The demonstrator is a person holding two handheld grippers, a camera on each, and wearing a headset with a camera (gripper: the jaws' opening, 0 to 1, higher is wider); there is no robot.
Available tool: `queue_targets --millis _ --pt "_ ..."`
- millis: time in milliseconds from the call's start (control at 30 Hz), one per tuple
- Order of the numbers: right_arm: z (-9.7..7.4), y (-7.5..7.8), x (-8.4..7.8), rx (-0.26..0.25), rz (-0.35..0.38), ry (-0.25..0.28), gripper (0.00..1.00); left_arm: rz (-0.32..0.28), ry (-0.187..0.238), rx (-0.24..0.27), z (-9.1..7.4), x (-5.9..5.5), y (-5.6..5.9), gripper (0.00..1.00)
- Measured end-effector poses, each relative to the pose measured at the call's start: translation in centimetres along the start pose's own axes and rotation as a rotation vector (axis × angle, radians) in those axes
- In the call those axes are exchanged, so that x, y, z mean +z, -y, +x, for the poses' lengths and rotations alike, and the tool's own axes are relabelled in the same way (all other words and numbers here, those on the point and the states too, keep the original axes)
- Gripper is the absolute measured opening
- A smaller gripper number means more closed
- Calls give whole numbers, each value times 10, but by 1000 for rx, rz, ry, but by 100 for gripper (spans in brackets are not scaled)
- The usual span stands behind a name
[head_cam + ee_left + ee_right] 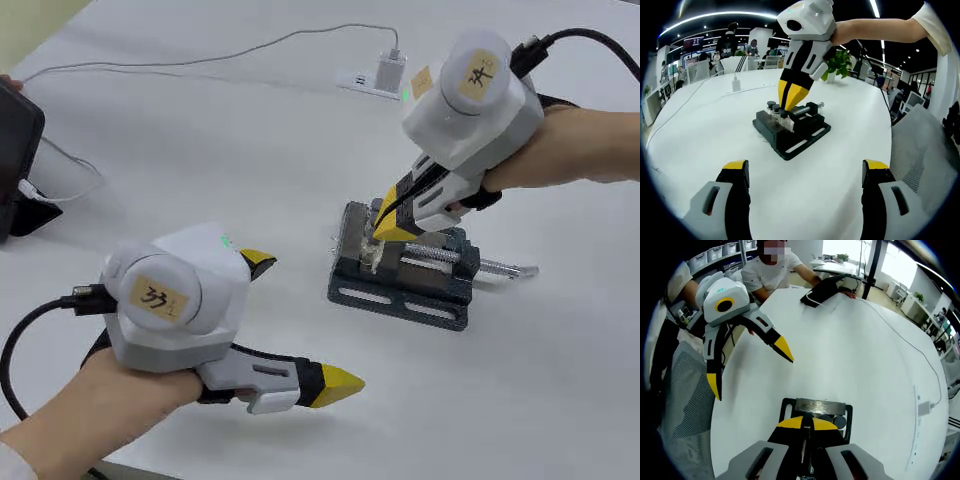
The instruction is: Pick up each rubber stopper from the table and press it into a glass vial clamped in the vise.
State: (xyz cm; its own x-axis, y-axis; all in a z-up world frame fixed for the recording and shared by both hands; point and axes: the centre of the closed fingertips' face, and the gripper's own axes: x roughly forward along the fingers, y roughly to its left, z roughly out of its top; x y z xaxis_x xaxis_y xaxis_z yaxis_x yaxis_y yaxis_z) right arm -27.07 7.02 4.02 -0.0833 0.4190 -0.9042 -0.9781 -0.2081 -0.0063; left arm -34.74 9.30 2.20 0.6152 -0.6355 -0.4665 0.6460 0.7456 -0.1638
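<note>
So, quick read on where things stand: the right gripper (388,228) is the one on the job. It points steeply down from the far right with its jaws pressed together. The yellow tips meet right on top of the vise (400,290), which sits on the white table (200,180) a bit right of centre.

In the right gripper view the two tips close into one wedge with just a thin seam between them. Just beside them a couple of dark round stoppers (832,420) sit in a row along the vise's clamping slot, already seated by the look of it. I can't tell whether one more is caught under or between the tips, because the tips cover that spot.

The left gripper view gives the side-on angle. The glass vials (777,112) stand upright in the vise with dark caps on top, and the right gripper's tips come down onto the right end of that row. So the long axis of each vial is vertical, and I reckon the push has to go straight down along it. Any sideways lean looks like a good way to skew a stopper or stress the glass.

The left gripper (300,323) is well apart at the near left, jaws spread wide with nothing between them, aimed across the table toward the vise. The right one is far closer to the work.
</note>
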Motion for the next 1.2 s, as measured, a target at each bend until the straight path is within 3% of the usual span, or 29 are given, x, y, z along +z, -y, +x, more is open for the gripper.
queue_targets --millis 300,367,567,967,1200 --pt "-2 2 -2 43 47 9 0 -1 -4 -3 1 -1 1 93" --pt "-1 -1 -1 48 28 7 0 -3 -3 -4 1 0 1 93" --pt "0 -2 -2 19 -12 -30 0 -6 -3 -5 3 1 0 93" --pt "3 1 -2 37 -17 -63 0 -7 -8 -8 5 1 -2 92" --pt "4 -1 -2 31 -33 -110 0 -7 -3 -10 8 3 -1 92"
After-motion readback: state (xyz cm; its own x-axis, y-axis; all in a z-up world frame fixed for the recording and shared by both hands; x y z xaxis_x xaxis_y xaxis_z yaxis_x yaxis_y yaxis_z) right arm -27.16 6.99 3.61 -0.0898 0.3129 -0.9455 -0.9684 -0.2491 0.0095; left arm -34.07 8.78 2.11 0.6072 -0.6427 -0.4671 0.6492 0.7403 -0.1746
